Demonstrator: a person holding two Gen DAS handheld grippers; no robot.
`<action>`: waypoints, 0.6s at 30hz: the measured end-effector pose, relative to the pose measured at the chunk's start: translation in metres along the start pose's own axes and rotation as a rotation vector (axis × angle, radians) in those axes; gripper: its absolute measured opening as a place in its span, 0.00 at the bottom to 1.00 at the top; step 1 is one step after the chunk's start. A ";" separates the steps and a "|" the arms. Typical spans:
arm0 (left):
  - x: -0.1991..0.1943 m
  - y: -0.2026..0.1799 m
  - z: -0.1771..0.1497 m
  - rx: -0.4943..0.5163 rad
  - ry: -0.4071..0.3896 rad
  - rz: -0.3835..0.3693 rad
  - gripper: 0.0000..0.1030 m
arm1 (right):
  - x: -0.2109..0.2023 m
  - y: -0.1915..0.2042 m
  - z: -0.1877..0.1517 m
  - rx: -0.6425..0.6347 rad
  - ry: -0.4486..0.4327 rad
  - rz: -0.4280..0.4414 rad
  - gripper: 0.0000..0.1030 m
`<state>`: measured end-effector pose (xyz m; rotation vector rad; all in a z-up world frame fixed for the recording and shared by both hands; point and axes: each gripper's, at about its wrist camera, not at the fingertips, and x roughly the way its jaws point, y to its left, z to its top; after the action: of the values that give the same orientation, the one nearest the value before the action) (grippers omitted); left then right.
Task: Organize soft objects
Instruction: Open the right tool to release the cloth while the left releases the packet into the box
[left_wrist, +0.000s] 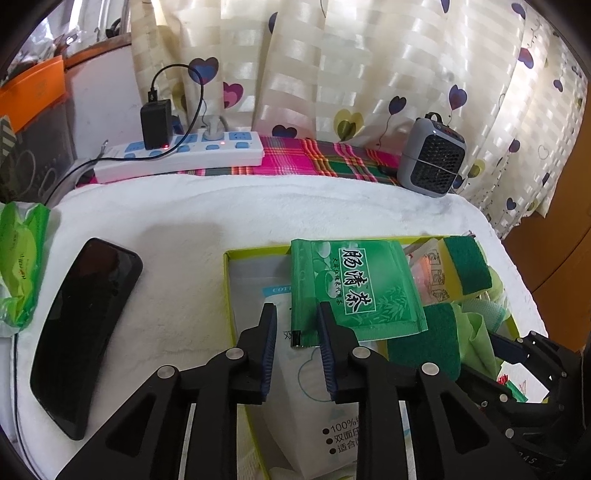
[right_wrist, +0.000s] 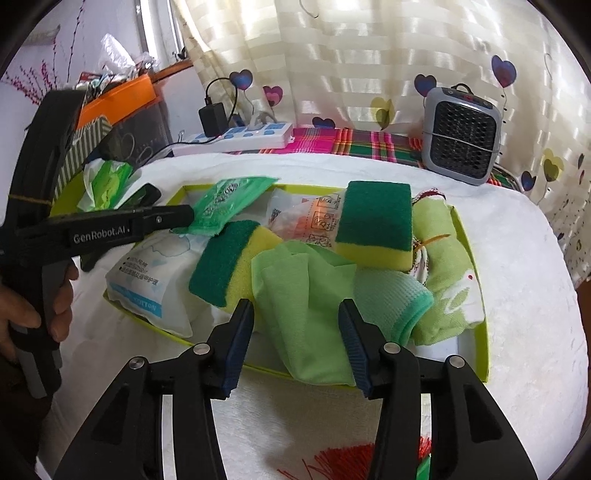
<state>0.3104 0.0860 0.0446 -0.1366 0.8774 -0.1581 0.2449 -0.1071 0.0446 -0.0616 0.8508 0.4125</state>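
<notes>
flanking tray (left_wrist: 226, 280): phone (left_wrist: 85, 332), heater (left_wrist: 432, 155)

A black phone (left_wrist: 83, 332) lay face up on a white towel (left_wrist: 192, 218) spread over the table. Behind it, a white power strip (left_wrist: 184, 155) with blue sockets carried a black charger (left_wrist: 156, 123) and its looping cable, resting on a bright plaid cloth (left_wrist: 321, 158). A small grey fan heater (right_wrist: 461, 146) stood at the right, before cream curtains (left_wrist: 369, 66) printed with hearts. An orange box (right_wrist: 118, 98) sat at the far left.
</notes>
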 end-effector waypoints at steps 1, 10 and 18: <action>0.000 0.000 -0.001 0.002 -0.001 0.002 0.24 | 0.000 0.000 0.000 0.000 -0.002 -0.004 0.48; -0.003 -0.002 -0.004 0.008 -0.005 0.014 0.31 | -0.003 0.004 -0.002 -0.012 -0.012 -0.020 0.52; -0.009 -0.005 -0.008 0.011 -0.015 0.017 0.46 | -0.006 0.004 -0.004 -0.006 -0.023 -0.023 0.53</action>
<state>0.2987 0.0825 0.0471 -0.1196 0.8625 -0.1461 0.2374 -0.1064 0.0470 -0.0722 0.8257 0.3937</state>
